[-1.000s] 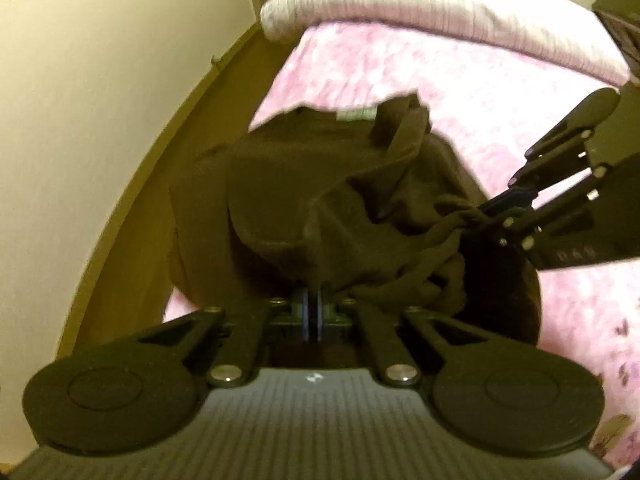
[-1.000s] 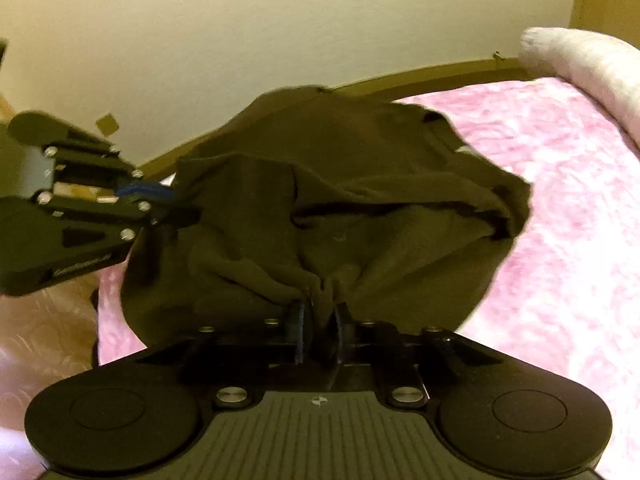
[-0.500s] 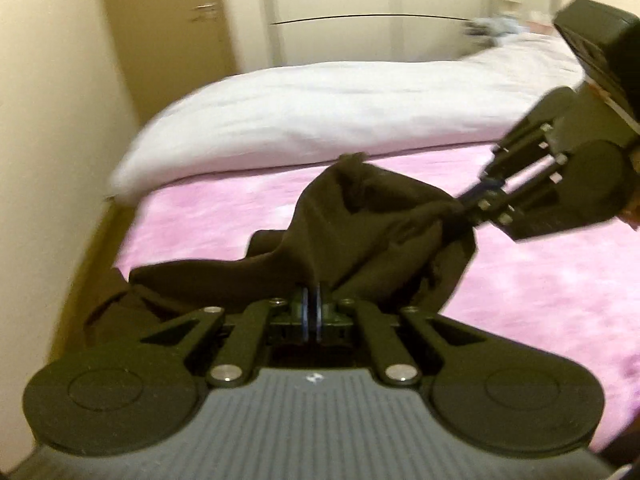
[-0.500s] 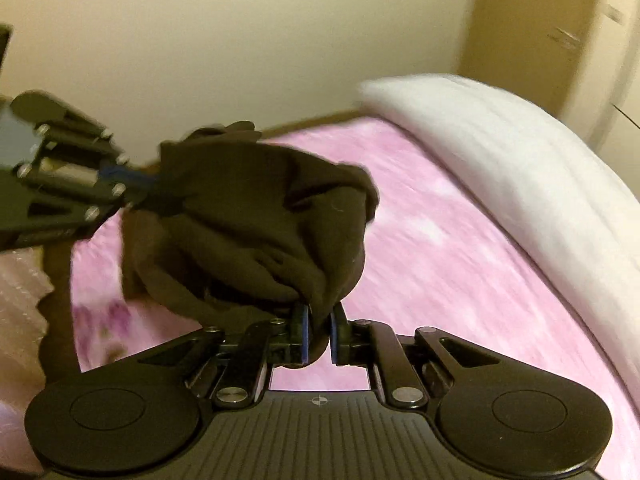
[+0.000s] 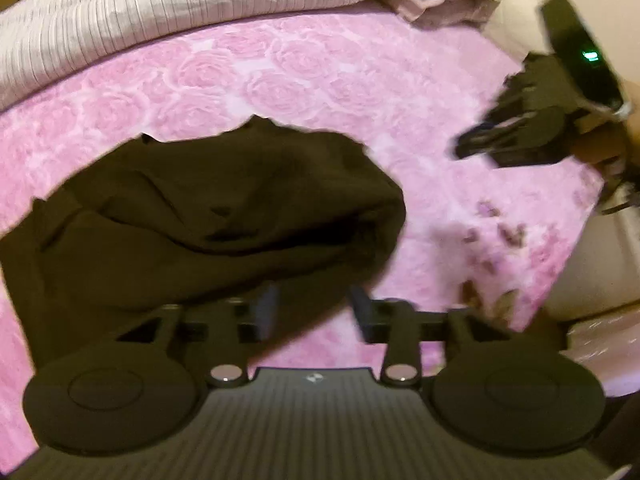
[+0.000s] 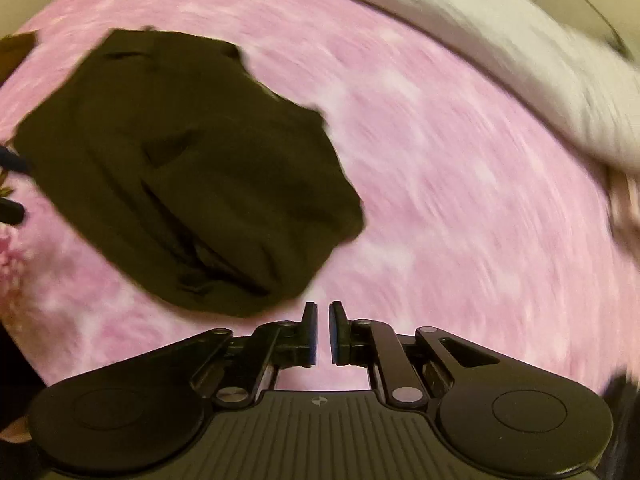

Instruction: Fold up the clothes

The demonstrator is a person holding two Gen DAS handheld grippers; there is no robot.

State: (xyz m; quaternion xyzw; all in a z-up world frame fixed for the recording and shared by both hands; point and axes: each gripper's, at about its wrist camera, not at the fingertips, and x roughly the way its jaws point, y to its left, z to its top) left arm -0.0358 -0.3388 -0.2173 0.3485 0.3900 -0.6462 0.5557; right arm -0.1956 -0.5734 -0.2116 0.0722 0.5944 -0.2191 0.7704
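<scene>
- Left wrist view: the dark brown garment (image 5: 208, 216) lies bunched at centre left on the pink blanket (image 5: 320, 80), with bare blanket to its right and above. The left gripper (image 5: 314, 308) has its jaws spread wide, holding nothing, a cloth edge between them. The right gripper (image 5: 472, 148) hovers at upper right, blurred.
- Right wrist view: the garment (image 6: 192, 168) sits left of centre, with bare blanket on the right. The right gripper (image 6: 323, 334) is nearly closed, a narrow gap between its jaws, empty, just clear of the cloth.

Black tongs (image 5: 312, 308), silver screws; ribbed housing

Right wrist view: I see bare pink blanket (image 6: 460, 184) open across centre and right; the dark garment (image 6: 192, 168) heaps at left, the white duvet (image 6: 520, 68) banks the upper right. Left wrist view: the right gripper (image 5: 464, 150) hangs upper right.
</scene>
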